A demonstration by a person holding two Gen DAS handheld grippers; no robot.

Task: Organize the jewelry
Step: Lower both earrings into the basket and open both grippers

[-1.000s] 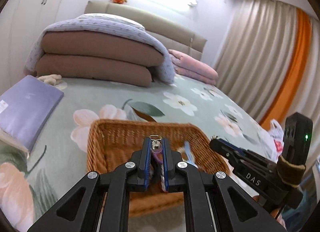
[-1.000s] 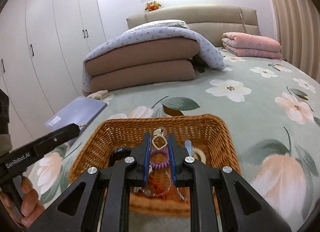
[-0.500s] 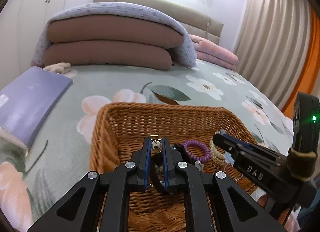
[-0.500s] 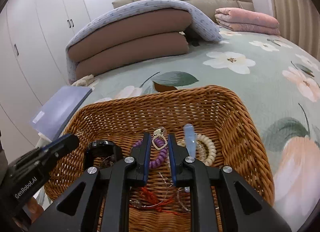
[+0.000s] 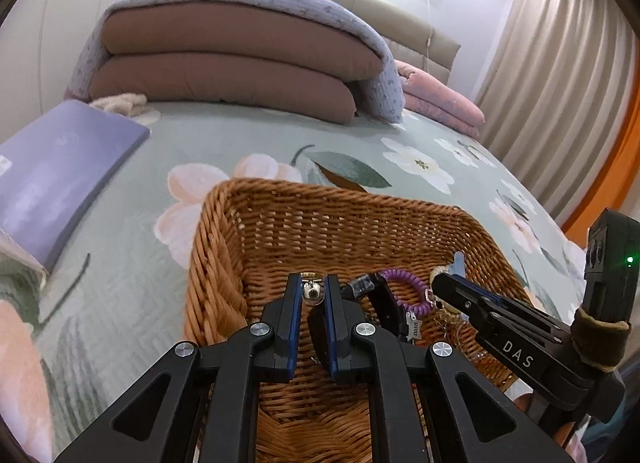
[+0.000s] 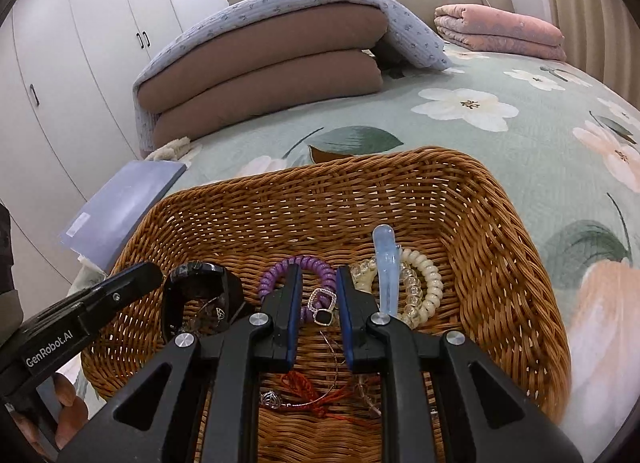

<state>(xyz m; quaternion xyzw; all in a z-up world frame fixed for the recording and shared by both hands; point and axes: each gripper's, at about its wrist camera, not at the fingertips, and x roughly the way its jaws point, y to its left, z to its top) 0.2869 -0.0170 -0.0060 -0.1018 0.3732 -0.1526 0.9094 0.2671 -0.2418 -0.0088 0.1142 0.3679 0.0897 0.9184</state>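
Note:
A wicker basket point(image 5: 224, 247) point(image 6: 500, 231) sits on the flowered bed and holds jewelry. My left gripper point(image 5: 313, 283) is low inside it, shut on a small silver pendant point(image 5: 311, 292). My right gripper point(image 6: 317, 277) is also inside the basket, jaws slightly apart around a silver and black pendant point(image 6: 321, 305) that lies on the purple coil bracelet point(image 6: 280, 269). Beside it lie a pale blue hair clip point(image 6: 386, 263), cream and clear bead bracelets point(image 6: 424, 283), a black bangle point(image 6: 200, 279) and a red cord point(image 6: 304, 387). The right gripper also shows in the left wrist view point(image 5: 444, 287).
A lilac box point(image 5: 52, 175) point(image 6: 120, 199) lies on the bed left of the basket. Folded brown and lilac quilts point(image 5: 224, 63) and a pink blanket point(image 6: 500, 29) are stacked at the headboard. Curtains point(image 5: 560, 83) hang on the right, wardrobes point(image 6: 80, 43) on the left.
Both grippers have dropped from above the rim down into the basket. The right gripper's jaws have spread, and its pendant now rests on the purple bracelet.

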